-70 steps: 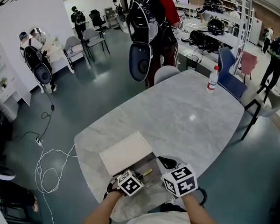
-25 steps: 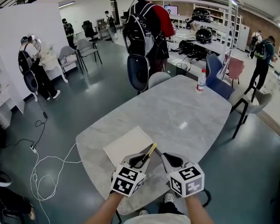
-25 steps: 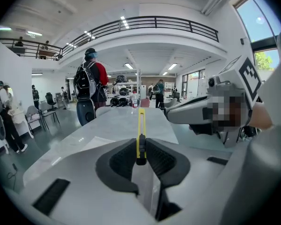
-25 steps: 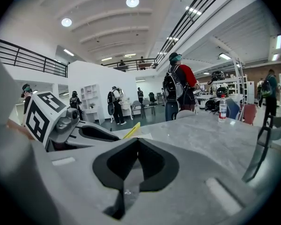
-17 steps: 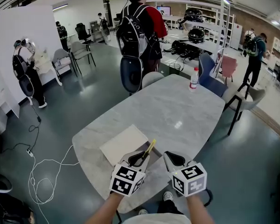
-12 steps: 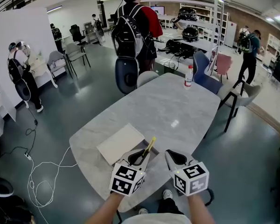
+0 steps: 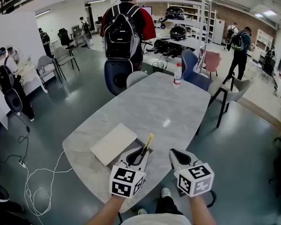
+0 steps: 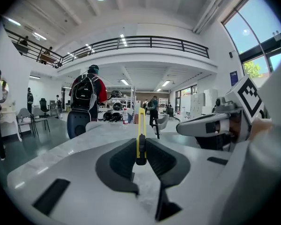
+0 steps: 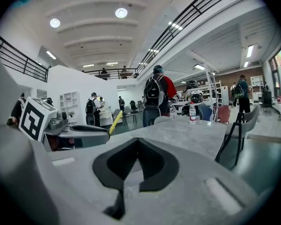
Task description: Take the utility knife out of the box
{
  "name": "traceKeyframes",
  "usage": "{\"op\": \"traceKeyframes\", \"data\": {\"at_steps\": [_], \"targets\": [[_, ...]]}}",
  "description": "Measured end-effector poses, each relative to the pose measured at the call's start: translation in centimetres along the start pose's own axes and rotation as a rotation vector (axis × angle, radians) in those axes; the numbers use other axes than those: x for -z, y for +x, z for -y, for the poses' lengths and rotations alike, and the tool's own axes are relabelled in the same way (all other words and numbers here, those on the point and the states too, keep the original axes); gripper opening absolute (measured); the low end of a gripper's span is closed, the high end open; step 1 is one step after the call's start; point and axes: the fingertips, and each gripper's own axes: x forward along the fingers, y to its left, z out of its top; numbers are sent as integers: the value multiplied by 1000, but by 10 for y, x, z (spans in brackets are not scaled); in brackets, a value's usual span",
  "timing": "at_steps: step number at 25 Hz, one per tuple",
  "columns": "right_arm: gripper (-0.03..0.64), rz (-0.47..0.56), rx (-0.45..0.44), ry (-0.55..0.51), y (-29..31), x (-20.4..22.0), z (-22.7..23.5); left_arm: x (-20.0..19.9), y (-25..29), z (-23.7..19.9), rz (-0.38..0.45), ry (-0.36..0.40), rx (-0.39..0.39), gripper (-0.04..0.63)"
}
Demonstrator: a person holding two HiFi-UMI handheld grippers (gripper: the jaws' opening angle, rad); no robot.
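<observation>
Over the near edge of the grey marble table (image 7: 154,102) in a busy hall, with the yellow utility knife (image 8: 140,132) clamped, tip forward and up, in the left gripper (image 7: 139,157), outside the flat beige box (image 7: 113,143) just left, right gripper (image 7: 180,158) closed on nothing alongside: probably best to grip firmly, move slowly, and lower onto bare marble inside the edge.

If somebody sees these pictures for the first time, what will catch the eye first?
First, the yellow utility knife, held in the left gripper and pointing forward over the marble table. Then the person with a black backpack standing at the table's far end, and the flat white box left of that gripper.
</observation>
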Motion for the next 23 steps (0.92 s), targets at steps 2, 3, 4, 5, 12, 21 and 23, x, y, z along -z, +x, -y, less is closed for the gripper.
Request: {"op": "traceKeyframes", "data": {"at_steps": [2, 3, 4, 5, 12, 21, 23], "targets": [[5, 0, 17, -7, -6, 0, 2, 1, 0, 3, 0, -7, 8, 60], [5, 0, 25, -7, -9, 1, 3, 2, 0, 5, -1, -10, 13, 60], [5, 1, 32, -8, -12, 1, 3, 4, -1, 6, -2, -13, 18, 60], [5, 0, 38, -8, -14, 2, 4, 5, -1, 7, -3, -15, 22, 60], [5, 1, 58, -14, -22, 7, -3, 8, -6, 10, 1, -18, 36, 60], [5, 4, 57, -18, -22, 8, -14, 12, -14, 6, -3, -22, 43, 60], [5, 5, 56, -18, -19, 7, -19, 13, -17, 2, -4, -22, 44, 60]]}}
